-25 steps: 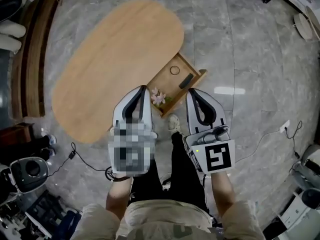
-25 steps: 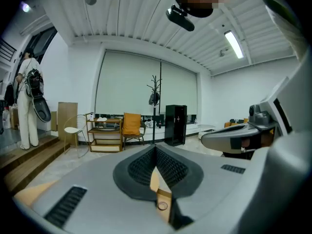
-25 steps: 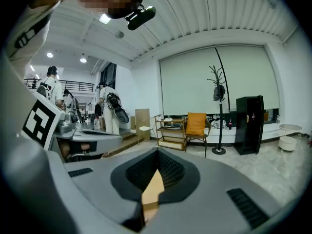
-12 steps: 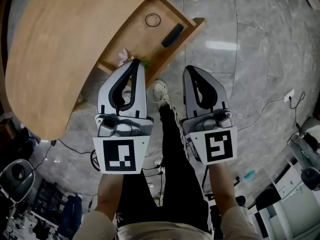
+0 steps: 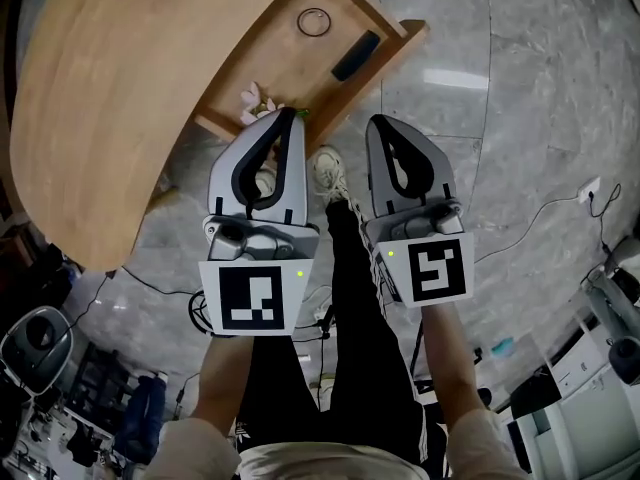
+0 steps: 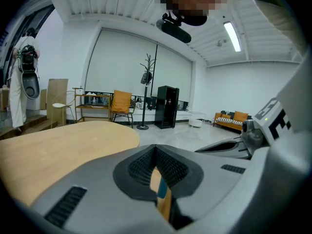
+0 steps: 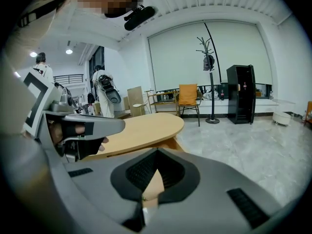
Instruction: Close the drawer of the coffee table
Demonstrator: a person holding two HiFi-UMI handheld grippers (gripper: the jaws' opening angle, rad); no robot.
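Note:
The oval wooden coffee table (image 5: 130, 98) fills the upper left of the head view. Its drawer (image 5: 290, 63) stands pulled out toward me. Inside lie a thin ring (image 5: 313, 21), a black oblong object (image 5: 355, 56) and a small flower sprig (image 5: 258, 98). My left gripper (image 5: 288, 118) is shut and empty, its tip just short of the drawer's near corner by the flowers. Beside it, my right gripper (image 5: 378, 124) is also shut and empty, just outside the drawer's front panel. In the left gripper view the shut gripper (image 6: 157, 160) points at the tabletop (image 6: 58, 145); the right gripper (image 7: 155, 167) faces the table (image 7: 141, 128) too.
My legs in black trousers and one pale shoe (image 5: 325, 168) stand between the grippers on the grey marble floor. Cables run across the floor to a socket (image 5: 590, 190). Equipment (image 5: 30, 343) crowds the lower left. Further off are a coat stand (image 7: 208, 62), a black cabinet (image 7: 241, 94) and an orange chair (image 7: 187, 95).
Both grippers have sunk and come closer to the table's drawer side. The table and drawer now look larger and sit higher in the head view. Both stay shut.

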